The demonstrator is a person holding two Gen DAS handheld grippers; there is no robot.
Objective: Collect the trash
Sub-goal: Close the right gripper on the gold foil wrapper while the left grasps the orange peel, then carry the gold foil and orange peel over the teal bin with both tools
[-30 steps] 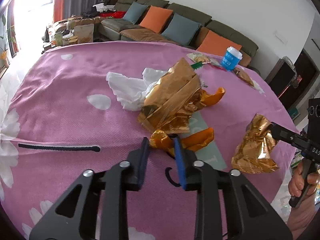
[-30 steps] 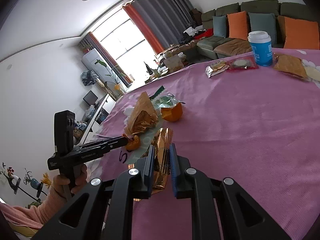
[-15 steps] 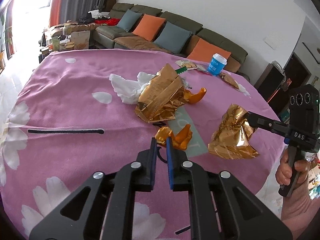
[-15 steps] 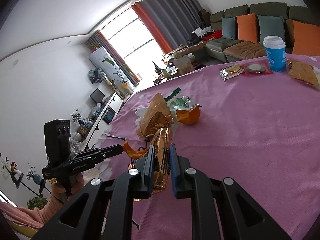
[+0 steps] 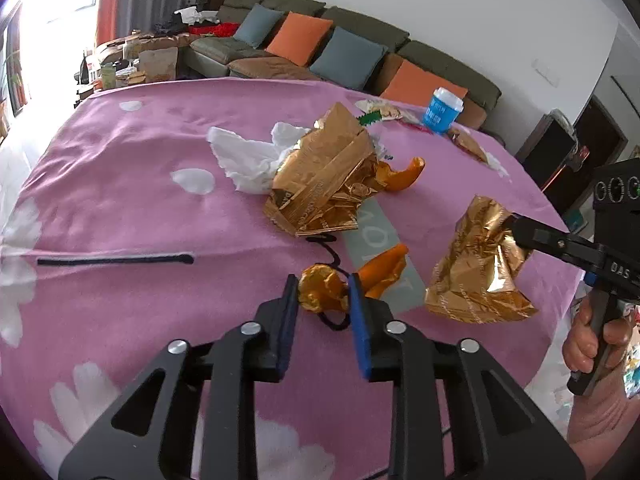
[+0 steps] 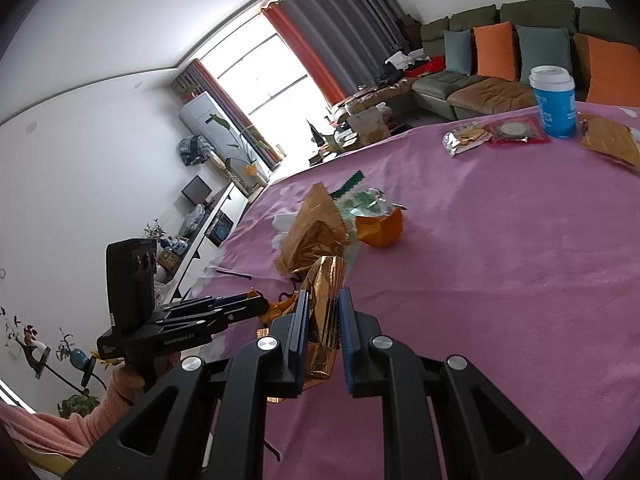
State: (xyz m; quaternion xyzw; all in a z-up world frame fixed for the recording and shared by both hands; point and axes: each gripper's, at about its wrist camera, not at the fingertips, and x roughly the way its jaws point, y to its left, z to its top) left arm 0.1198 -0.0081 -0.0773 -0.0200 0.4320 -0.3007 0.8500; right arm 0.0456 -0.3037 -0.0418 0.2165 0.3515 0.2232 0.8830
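In the left wrist view, white tissue [image 5: 248,160] is lying upper left of centre beside a big gold wrapper [image 5: 324,180] on the pink tablecloth [image 5: 120,200]. At lower centre the left gripper [image 5: 323,300] is opening its jaws around a small gold foil ball [image 5: 322,287], not yet pinching it. At right, the right gripper [image 5: 516,226] is clamping a crumpled gold wrapper [image 5: 476,268]. Next, the left jaws probably need to close on the ball.

You have two crumpled gold foil wrappers [image 5: 328,176] [image 5: 476,268], three orange peel pieces [image 5: 404,174] [image 5: 380,270] [image 5: 320,286], one blue paper cup [image 5: 442,110], and perhaps three sealed snack packets [image 6: 464,138].
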